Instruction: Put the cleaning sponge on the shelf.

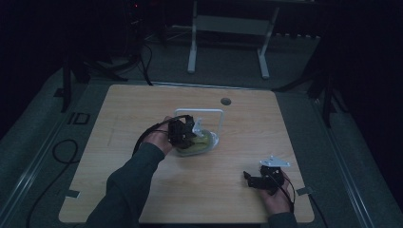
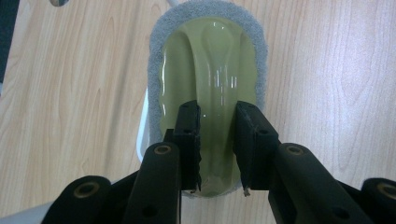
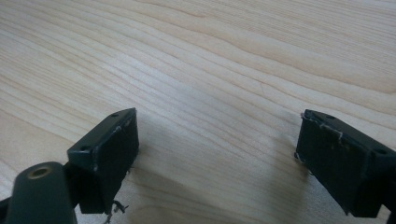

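An olive-green scrubber with a grey felt rim lies near the table's middle, seen in the high view as the scrubber. My left gripper is shut on the raised ridge along its top, one jaw on each side. In the high view the left gripper points right, over a white-rimmed piece under the scrubber. My right gripper rests near the table's front right corner. Its jaws stand wide open over bare wood, with nothing between them.
A white wire frame stands just behind the scrubber. The wooden table has a round hole near its far edge. Cables lie on the floor at the left, and a white stand is beyond the table.
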Action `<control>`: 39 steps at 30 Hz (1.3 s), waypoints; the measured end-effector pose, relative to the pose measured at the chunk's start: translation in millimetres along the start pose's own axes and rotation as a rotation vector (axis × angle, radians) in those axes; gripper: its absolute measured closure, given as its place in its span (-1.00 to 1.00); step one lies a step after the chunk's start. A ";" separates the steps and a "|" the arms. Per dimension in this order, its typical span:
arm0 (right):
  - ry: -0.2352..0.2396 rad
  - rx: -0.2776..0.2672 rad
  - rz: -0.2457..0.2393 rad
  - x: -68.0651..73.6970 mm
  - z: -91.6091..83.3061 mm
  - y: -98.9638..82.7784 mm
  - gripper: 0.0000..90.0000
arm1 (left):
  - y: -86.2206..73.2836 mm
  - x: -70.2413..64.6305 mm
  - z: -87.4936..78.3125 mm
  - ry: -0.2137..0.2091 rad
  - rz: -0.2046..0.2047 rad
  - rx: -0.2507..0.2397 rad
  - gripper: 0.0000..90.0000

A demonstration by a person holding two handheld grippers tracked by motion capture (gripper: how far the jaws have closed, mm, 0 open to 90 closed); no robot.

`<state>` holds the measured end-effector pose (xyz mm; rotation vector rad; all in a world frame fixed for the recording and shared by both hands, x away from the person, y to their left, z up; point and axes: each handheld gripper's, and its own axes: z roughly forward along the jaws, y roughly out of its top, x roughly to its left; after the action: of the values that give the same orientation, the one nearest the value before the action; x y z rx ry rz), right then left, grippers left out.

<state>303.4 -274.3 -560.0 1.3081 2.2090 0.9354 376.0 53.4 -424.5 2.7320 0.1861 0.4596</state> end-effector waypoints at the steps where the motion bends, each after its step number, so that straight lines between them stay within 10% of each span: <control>1: 0.000 0.001 0.000 0.0 -0.1 0.0 -0.72 | 0.4 0.5 0.7 0.002 0.006 0.005 0.60; 39: 0.000 0.001 0.000 0.1 -0.1 0.0 -0.72 | 7.5 15.7 10.8 0.005 0.064 0.047 0.60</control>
<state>303.3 -274.2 -559.9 1.3086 2.2093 0.9342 394.9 45.9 -426.7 2.7899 0.1125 0.4860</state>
